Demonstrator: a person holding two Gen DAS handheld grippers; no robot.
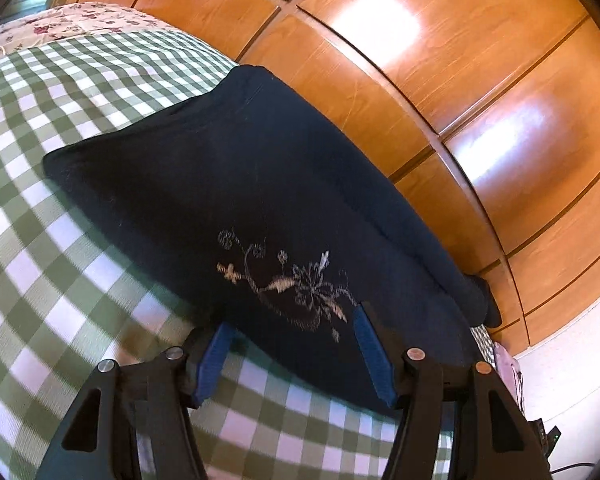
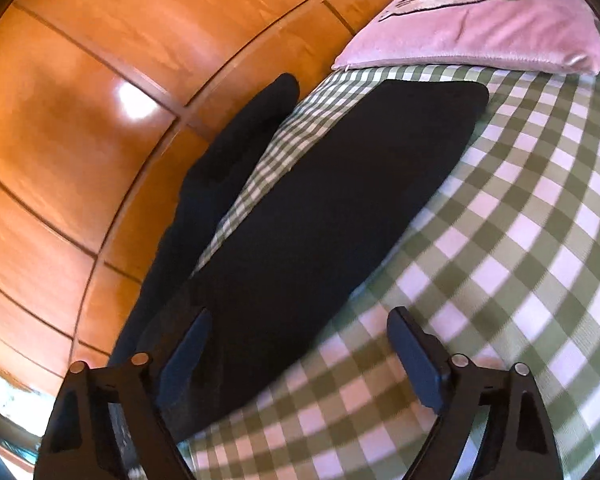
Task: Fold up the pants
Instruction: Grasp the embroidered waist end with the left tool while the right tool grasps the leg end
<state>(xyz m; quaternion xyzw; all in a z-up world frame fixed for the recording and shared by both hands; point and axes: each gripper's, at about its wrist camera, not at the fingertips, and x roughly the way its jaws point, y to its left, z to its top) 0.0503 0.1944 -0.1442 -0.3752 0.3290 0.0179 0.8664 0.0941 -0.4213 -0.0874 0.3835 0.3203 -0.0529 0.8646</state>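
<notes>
Lying flat on the checked bed cover (image 1: 40, 240), the dark pants (image 1: 228, 184) look soft and limp, likely to sag and slide unless pinched at an edge or corner; one leg (image 2: 228, 160) hangs over the bedside. Left gripper (image 1: 292, 344) and right gripper (image 2: 300, 344) hover with jaws spread, holding nothing. No containers show.

Green checked bedspread (image 1: 60, 208) beneath the claw; pink pillow (image 2: 480, 32) far ahead; wooden wardrobe doors (image 1: 420, 60) alongside.
</notes>
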